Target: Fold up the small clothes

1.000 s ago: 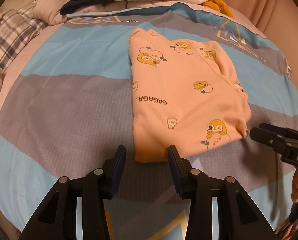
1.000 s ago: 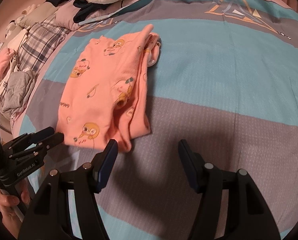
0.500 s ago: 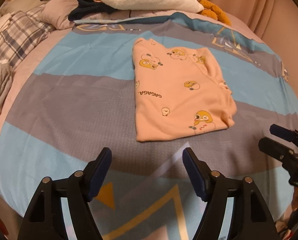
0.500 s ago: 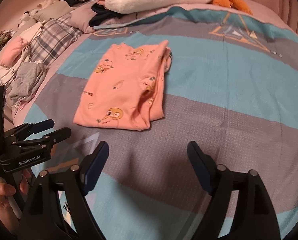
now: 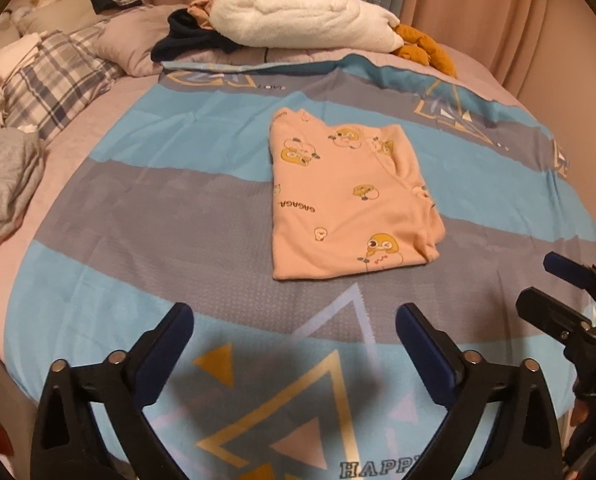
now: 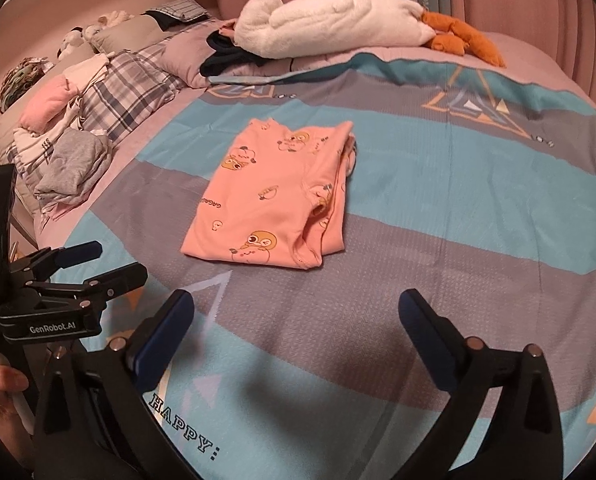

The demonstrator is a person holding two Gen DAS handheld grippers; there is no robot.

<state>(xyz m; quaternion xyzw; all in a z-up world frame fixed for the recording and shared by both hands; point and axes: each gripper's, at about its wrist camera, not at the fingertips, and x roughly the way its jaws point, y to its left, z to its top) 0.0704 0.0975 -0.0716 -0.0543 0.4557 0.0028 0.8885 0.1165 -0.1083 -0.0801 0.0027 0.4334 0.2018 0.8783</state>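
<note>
A: Where's the pink garment (image 5: 349, 200)?
B: Folded flat, mid bedspread (image 5: 158, 208), well short of the white plush (image 5: 301, 20).
A: Grippers?
B: Left gripper (image 5: 294, 324) & right gripper (image 6: 296, 312) both spread wide, holding nothing, near side of garment.

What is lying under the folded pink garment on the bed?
The pink garment rests flat on the striped blue and grey bedcover. Whether anything lies between them cannot be seen, because the fabric covers that area.
</note>
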